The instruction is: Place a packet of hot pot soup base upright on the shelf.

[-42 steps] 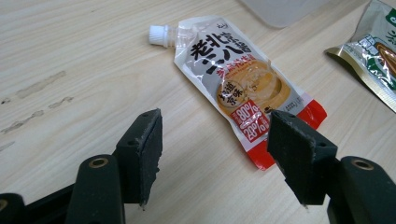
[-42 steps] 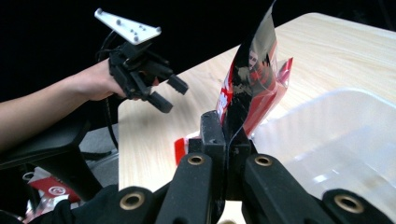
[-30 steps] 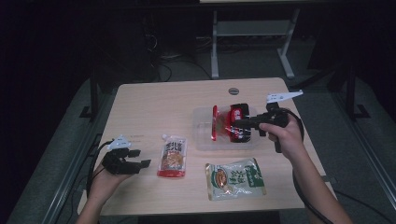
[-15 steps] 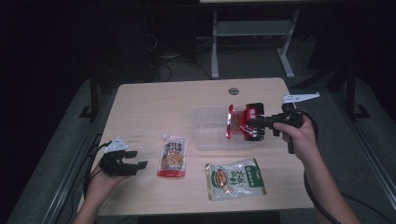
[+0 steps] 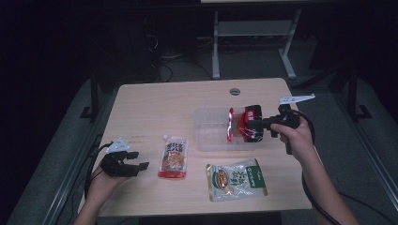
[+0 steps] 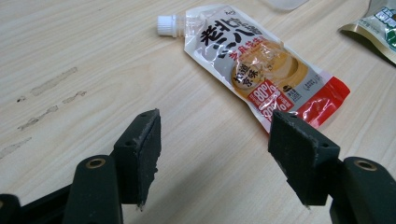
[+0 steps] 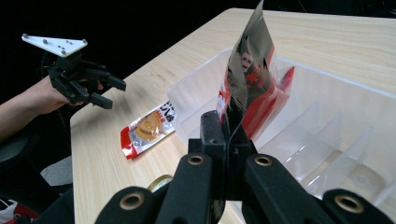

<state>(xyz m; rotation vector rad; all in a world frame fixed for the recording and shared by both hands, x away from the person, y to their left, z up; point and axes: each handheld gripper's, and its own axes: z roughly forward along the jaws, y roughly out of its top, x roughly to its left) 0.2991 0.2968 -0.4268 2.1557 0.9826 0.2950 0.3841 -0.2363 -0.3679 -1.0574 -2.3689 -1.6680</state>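
The wooden table (image 5: 155, 103) carries a clear plastic bin (image 5: 211, 129) with dividers toward its right edge. The right gripper (image 5: 251, 125) has its jaws pressed together on the edge of a red and black snack packet (image 5: 241, 124), which stands upright from the jaws over the bin's right end. Near the front edge lie a green packet (image 5: 237, 179) and, left of it, a spouted sauce pouch (image 6: 261, 70). The left gripper (image 6: 215, 154) rests by the front left corner, jaws spread, the pouch just beyond them and untouched.

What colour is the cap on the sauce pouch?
White; the cap shows best in the left gripper view.
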